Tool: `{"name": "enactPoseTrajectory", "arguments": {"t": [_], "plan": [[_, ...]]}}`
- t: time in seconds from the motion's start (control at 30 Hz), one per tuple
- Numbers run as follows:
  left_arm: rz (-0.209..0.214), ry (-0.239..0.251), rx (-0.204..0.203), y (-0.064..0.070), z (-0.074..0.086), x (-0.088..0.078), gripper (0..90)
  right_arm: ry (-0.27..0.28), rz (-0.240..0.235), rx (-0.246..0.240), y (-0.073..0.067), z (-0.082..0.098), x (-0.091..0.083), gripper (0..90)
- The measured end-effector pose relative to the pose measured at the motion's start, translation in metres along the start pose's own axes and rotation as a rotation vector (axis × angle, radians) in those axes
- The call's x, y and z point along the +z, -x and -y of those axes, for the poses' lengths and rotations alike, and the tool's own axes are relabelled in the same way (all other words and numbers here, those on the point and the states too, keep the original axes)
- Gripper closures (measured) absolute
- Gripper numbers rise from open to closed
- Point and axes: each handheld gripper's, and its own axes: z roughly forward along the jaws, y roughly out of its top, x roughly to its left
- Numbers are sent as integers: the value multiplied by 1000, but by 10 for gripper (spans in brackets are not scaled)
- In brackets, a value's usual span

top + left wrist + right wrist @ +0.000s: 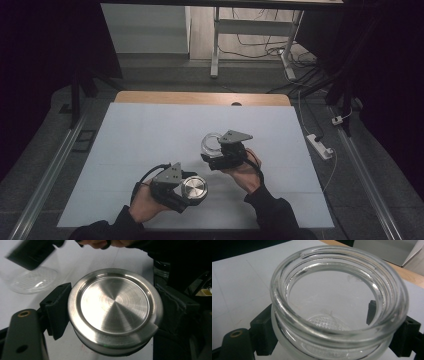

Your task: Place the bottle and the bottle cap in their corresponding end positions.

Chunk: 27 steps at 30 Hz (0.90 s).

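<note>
- The round brushed-steel lid (115, 312) is silvery, with fine concentric rings on its flat top.
- The clear glass jar (337, 302) is colourless; its base carries a dotted grid pattern.
- The flat table cover (150, 145) is pale blue-white.
- The wooden table edge (200, 98) is light tan.
- The gripper jaws are matt black.

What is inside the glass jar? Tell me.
The glass jar looks empty: only its dimpled base shows through the open mouth. The thick rim hides part of the inner wall.
</note>
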Motion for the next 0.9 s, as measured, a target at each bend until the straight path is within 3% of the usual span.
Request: {"name": "enactPoseTrajectory", "arguments": {"t": [0.23,0.53,0.9], "plan": [[9,-15,-16,-5,4,18,198,-8,19,-8,7,-3,13,149],[-34,-27,1,-13,9,37,198,-4,33,0,15,-11,31,149],[-74,-27,-27,-26,16,50,198,-7,48,5,25,-23,58,149]]}}
